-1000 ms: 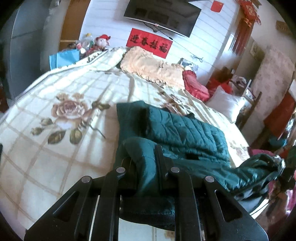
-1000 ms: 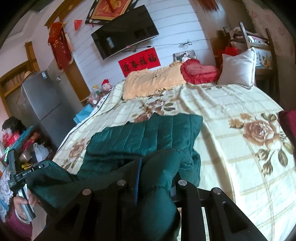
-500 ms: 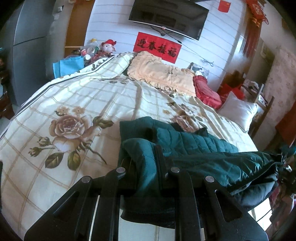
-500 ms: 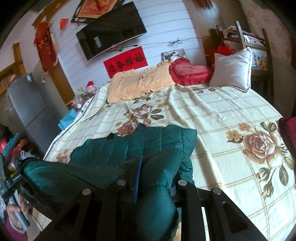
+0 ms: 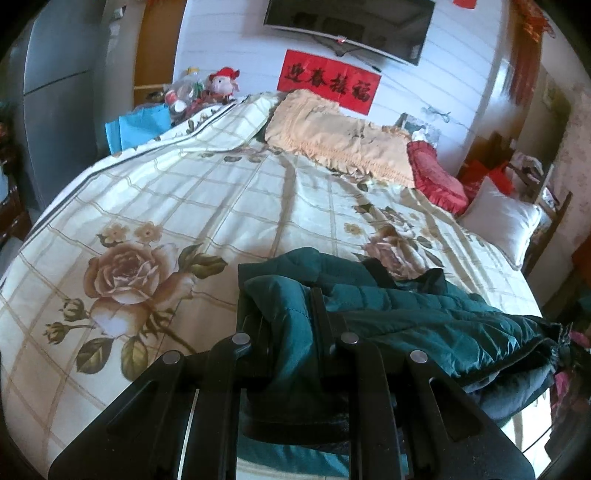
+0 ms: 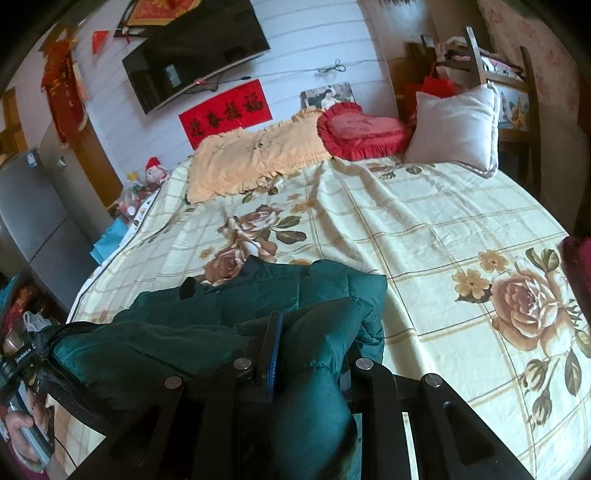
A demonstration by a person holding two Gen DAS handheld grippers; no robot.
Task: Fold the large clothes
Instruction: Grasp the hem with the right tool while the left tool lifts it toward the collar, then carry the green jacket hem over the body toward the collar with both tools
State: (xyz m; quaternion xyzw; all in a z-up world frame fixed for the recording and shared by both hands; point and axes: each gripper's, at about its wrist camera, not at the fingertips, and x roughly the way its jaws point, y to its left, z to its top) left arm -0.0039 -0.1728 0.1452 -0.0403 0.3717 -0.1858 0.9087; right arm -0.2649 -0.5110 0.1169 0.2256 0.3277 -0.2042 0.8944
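Note:
A dark green quilted jacket lies on the near part of a bed with a cream floral cover. My left gripper is shut on one corner of the jacket's near edge. My right gripper is shut on the other corner; the jacket is doubled over between them, its lifted edge folded toward the far half. The fingertips are buried in fabric.
A peach frilled pillow, a red heart cushion and a white pillow lie at the head of the bed. A grey fridge stands left. A wooden chair stands right. A TV hangs on the wall.
Both grippers have carried the jacket's near edge forward and lower over its far half, so less of the flat jacket shows. Both stay shut on the fabric.

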